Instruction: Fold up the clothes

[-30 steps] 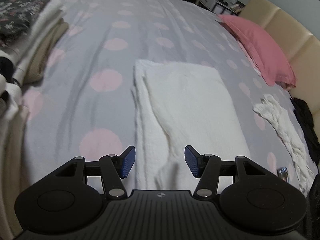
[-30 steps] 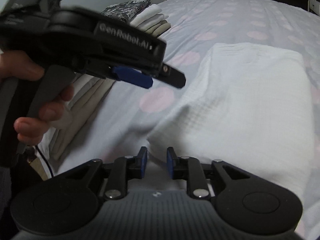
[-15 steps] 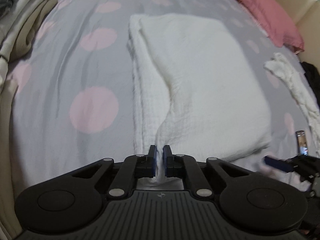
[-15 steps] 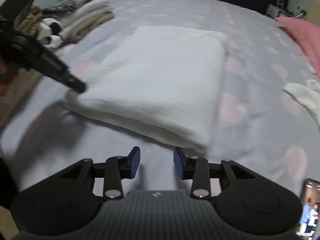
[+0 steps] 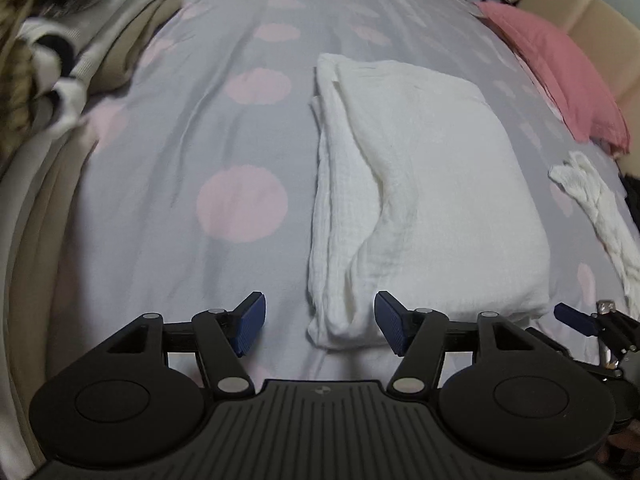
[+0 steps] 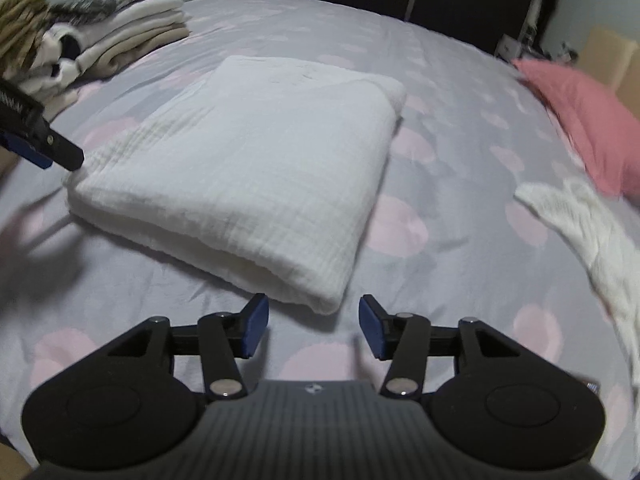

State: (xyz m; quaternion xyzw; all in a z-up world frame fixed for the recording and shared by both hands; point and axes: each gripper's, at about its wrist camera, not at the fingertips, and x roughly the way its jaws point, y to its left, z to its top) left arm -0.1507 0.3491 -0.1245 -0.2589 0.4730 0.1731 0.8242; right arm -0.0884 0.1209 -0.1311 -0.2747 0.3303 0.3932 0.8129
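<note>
A folded white garment [image 5: 420, 184] lies flat on the grey bedspread with pink dots [image 5: 168, 152]; it also shows in the right wrist view [image 6: 248, 160]. My left gripper [image 5: 319, 324] is open and empty, its jaws either side of the garment's near left corner. My right gripper [image 6: 313, 327] is open and empty just short of the garment's near right corner. The left gripper's tip shows at the left edge of the right wrist view [image 6: 44, 148]. A loose white garment [image 6: 592, 236] lies crumpled to the right.
A stack of folded clothes [image 6: 100, 44] sits at the bed's far left, also in the left wrist view [image 5: 60, 60]. A pink pillow [image 5: 556, 80] lies by the beige headboard [image 5: 592, 24] on the right. Dark furniture stands beyond the bed.
My left gripper, shut on the garment's near edge half a second ago, has opened and let it go. My right gripper has opened wider. The garment now rests flat.
</note>
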